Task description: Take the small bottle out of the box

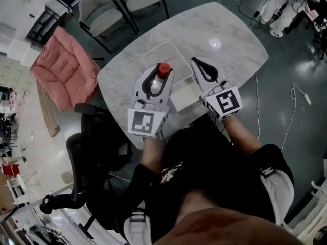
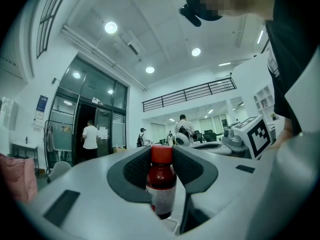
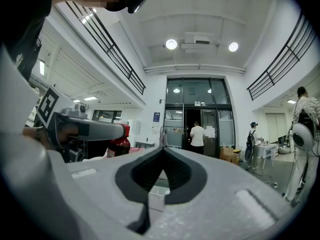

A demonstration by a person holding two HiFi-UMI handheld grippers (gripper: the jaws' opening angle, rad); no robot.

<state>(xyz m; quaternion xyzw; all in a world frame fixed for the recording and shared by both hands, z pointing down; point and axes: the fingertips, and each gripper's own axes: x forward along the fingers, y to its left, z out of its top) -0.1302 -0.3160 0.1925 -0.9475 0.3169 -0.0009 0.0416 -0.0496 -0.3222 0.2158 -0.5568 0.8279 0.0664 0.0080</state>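
The small bottle (image 1: 163, 68), dark red with a red cap, stands upright between the jaws of my left gripper (image 1: 161, 72), which is shut on it. In the left gripper view the pads press both sides of the bottle (image 2: 161, 184), and its base hangs just above a white edge. A pale open box (image 1: 162, 52) lies on the marble table (image 1: 230, 40) just beyond the bottle. My right gripper (image 1: 198, 63) hovers level beside it, tips together and holding nothing. In the right gripper view a white box corner (image 3: 155, 200) shows through the gap under the tips (image 3: 161, 151).
A white flat box (image 1: 185, 97) lies between the two grippers near the table's front edge. Two chairs (image 1: 102, 11) stand behind the table, a pink cushion (image 1: 64, 68) lies to the left, and a black office chair (image 1: 94, 152) is beside the person. Cables (image 1: 299, 91) lie on the floor.
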